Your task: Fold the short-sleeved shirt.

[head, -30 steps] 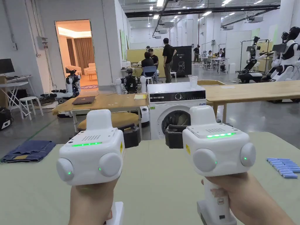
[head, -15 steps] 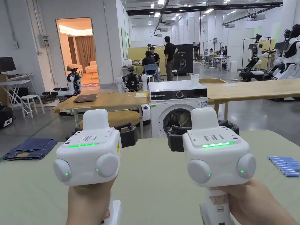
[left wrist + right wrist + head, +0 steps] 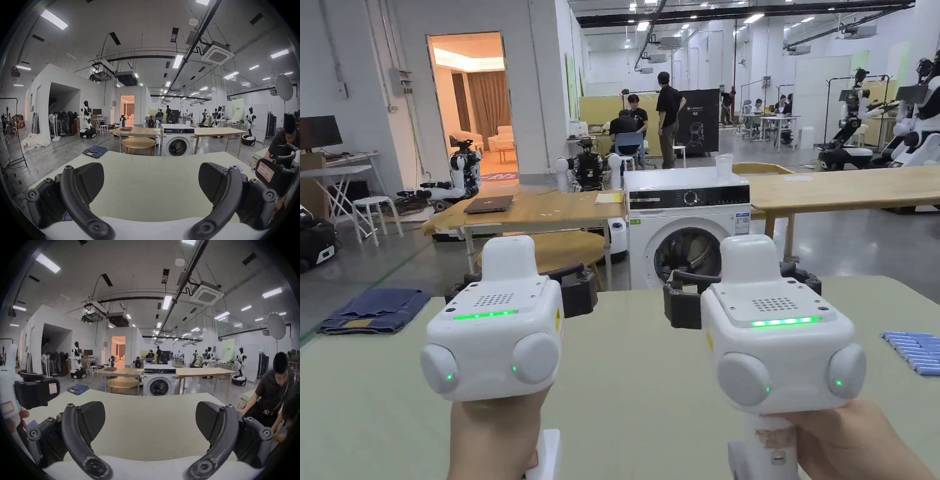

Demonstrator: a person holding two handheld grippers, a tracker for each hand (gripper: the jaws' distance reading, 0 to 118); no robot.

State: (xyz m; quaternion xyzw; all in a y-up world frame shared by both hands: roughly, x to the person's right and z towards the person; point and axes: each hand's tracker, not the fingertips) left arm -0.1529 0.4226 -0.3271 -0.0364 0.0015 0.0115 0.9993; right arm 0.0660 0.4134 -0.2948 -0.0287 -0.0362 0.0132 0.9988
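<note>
A wide table (image 3: 625, 387) covered in pale green cloth spreads under both tools. Beyond its far edge stands a white front-loading washing machine (image 3: 687, 231) with a round dark door, flanked by long light-wood benches. On the table's far left corner lies a folded pile of dark blue denim (image 3: 375, 310), and at the right edge a striped blue-and-white folded cloth (image 3: 915, 352); whether that is the short-sleeved shirt cannot be told.

The left gripper (image 3: 151, 181), a white box-shaped handheld unit with a green light strip and black curved arms, is held level above the table by the left hand (image 3: 497, 437). Its fingers (image 3: 90, 180) stand wide apart with nothing between them. The right gripper (image 3: 150, 420), of the same build, sits beside it in the right hand (image 3: 850, 437), its fingers (image 3: 93, 418) equally spread and holding nothing.

At the table's right side a person in a dark top (image 3: 272, 392) leans over.
</note>
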